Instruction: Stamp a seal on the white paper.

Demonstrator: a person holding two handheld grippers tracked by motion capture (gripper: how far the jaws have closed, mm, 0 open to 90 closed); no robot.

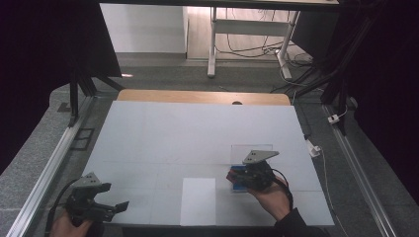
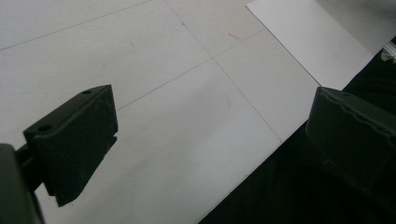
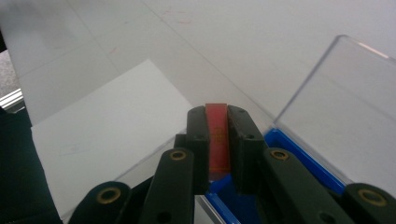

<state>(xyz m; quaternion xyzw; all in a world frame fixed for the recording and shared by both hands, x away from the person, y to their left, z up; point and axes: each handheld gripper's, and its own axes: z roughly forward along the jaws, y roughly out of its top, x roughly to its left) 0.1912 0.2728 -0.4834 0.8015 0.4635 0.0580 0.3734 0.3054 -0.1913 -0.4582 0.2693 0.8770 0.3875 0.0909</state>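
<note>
Right gripper (image 3: pixel 217 140) jaws clamped on a thin red piece (image 3: pixel 218 135), lifted over the blue tray (image 3: pixel 285 142) with clear lid (image 3: pixel 341 107); white sheet (image 1: pixel 198 200) at its 9 o'clock. Left gripper (image 1: pixel 106 207) spread open, holding nothing. Piece picked, placing left.

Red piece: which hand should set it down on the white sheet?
Right. The right gripper is already shut on the red piece, just above the blue box, with the white sheet right beside it. The left gripper is open and empty at the table's near left corner.
</note>
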